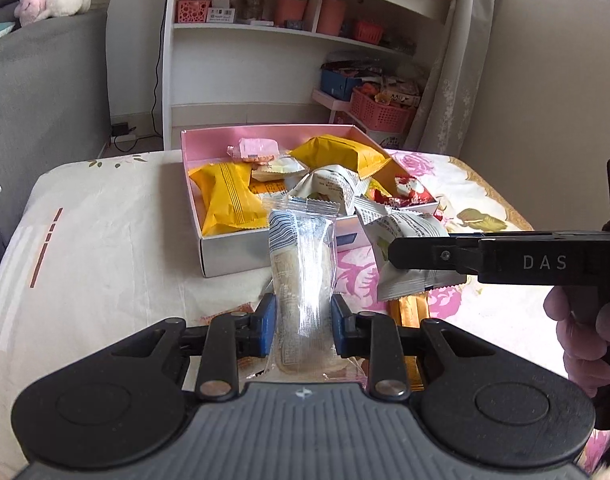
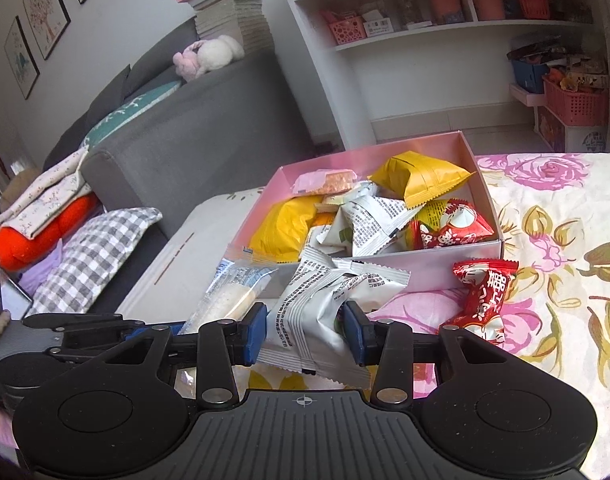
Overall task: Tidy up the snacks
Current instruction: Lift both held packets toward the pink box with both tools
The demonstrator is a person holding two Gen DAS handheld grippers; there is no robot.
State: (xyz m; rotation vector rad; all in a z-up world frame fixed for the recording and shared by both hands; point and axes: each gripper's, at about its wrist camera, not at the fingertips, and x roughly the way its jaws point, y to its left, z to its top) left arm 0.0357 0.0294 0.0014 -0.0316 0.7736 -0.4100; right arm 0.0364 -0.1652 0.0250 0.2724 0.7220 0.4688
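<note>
The table [image 1: 105, 216], under a floral cloth [image 2: 553, 208], fills the middle of both views; its left edge runs beside the grey sofa [image 2: 193, 120], and the left part of the cloth, at centre left of the left wrist view, lies bare. The white shelf [image 1: 265, 60] stands behind, in the upper centre.

The pink box [image 2: 485, 184] sits open on the table, in the centre of both views, and is nearly full with yellow, white and red snack packets. Its near wall stands just behind both grippers.

The left gripper [image 1: 301, 322] is closed on a clear wrapped rice cracker [image 1: 301, 256], which stands upright between the blue pads [image 1: 267, 324], its top reaching to the box's near edge. The right gripper [image 2: 305, 330] is closed on a white snack packet [image 2: 317, 304], just in front of the box. The two grippers are close beside each other.

A red candy [image 2: 481, 300] lies on the cloth near the box's right corner, at centre right of the right wrist view.
</note>
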